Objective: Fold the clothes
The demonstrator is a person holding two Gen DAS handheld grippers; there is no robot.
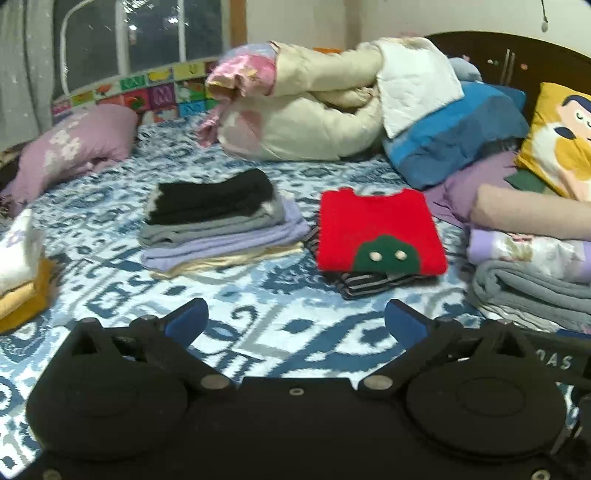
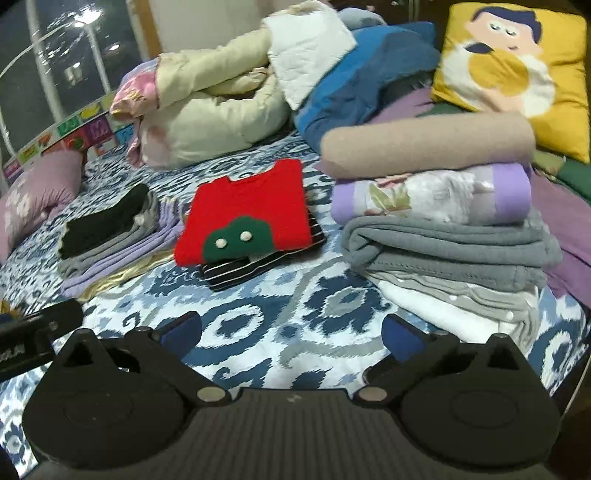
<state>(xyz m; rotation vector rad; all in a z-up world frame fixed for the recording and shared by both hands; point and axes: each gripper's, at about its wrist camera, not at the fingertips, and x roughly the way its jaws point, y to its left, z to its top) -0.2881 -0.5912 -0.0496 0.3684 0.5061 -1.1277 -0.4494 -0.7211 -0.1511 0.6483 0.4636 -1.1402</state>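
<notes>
1. Hovering at the bottom of its own view, the left gripper (image 1: 296, 317) has its blue-padded fingers (image 1: 186, 320) spread wide apart, released, with only the patterned bedsheet (image 1: 258, 295) between them.
2. The right gripper (image 2: 291, 330) fills the bottom of its view the same way, spread apart and grasping nothing, above the same blue-and-white sheet.
3. A black part of the other gripper shows at the lower right edge of the left view and at the lower left edge of the right view.
4. At the far left edge of the left view lies a small stack (image 1: 20, 273), white cloth on top of mustard-yellow cloth.
5. Right of centre in the left view, a folded red sweater (image 1: 373, 225) with a green patch and two pale buttons lies on a folded striped garment (image 1: 365, 286).
6. Just left of it is a folded pile (image 1: 218, 229): black on top, then grey, lilac and a pale cream layer at the bottom.
7. At the right of the right view stands a taller pile (image 2: 450, 240): white and grey cloths below, a lilac floral piece above, a beige roll on top.
8. Farther back, a cream quilt (image 1: 314, 122) is bunched at upper centre, with a blue blanket (image 1: 458, 136) to its right.
9. A yellow cushion (image 2: 513, 70) with a cartoon figure sits at upper right, and a lilac pillow (image 1: 74, 147) at upper left.
10. A window (image 1: 147, 33) fills the top left.
</notes>
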